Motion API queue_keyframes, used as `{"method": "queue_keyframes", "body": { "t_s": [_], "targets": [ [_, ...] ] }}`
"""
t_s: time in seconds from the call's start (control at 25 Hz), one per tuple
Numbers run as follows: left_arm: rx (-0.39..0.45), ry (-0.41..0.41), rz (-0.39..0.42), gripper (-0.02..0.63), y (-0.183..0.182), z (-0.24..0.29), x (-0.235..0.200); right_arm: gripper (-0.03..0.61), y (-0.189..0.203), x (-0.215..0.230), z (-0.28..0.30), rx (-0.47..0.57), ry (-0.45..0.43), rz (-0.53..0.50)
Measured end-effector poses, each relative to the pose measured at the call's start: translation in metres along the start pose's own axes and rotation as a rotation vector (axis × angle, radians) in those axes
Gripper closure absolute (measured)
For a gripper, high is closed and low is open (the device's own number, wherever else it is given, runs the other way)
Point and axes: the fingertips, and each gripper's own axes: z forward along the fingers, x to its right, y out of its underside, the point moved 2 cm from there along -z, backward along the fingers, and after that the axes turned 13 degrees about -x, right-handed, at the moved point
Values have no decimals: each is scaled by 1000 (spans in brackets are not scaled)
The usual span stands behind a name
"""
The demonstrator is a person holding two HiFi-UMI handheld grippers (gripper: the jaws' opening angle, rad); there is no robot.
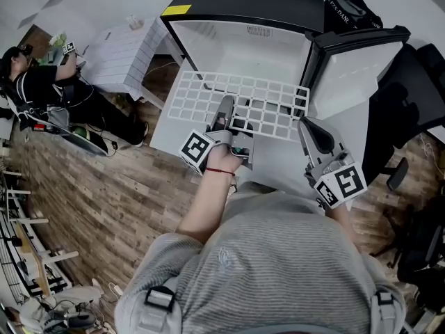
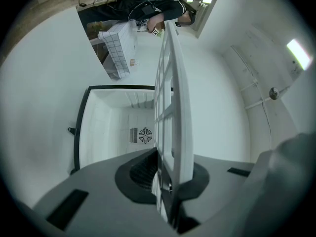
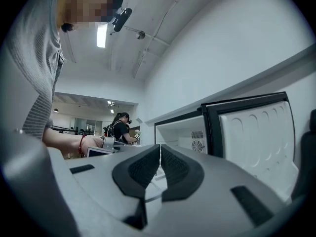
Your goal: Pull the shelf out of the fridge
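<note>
1. While the left gripper (image 1: 224,111) clamps the near edge of the white grid shelf (image 1: 245,97), the shelf juts out of the open fridge (image 1: 243,44) toward the person, held roughly level.
2. Seen from the left gripper view, both jaws press on the shelf's rim. The shelf runs away edge-on between them. To its left lies the white inside of the fridge, with a round fan vent (image 2: 144,135) on the far wall.
3. At the right, the right gripper (image 1: 306,125) sits just beside the shelf's near right corner. Its jaws are together with nothing between them. Whether it touches the shelf cannot be told.
4. On the right, the fridge door (image 1: 358,68) stands swung open, its pale inner face turned toward the shelf.
5. Far to the left, well apart from the fridge, another person (image 1: 42,89) in dark clothes stands on the wood floor (image 1: 118,186). A white tiled cabinet (image 1: 128,58) is just beside them.
</note>
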Motion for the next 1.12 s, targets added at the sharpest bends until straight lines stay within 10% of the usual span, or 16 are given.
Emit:
{"method": "queue_keyframes", "body": {
  "t_s": [1.12],
  "targets": [
    [-23, 8, 25, 578, 17, 13, 1, 565, -3, 5, -7, -4, -5, -56]
  ]
}}
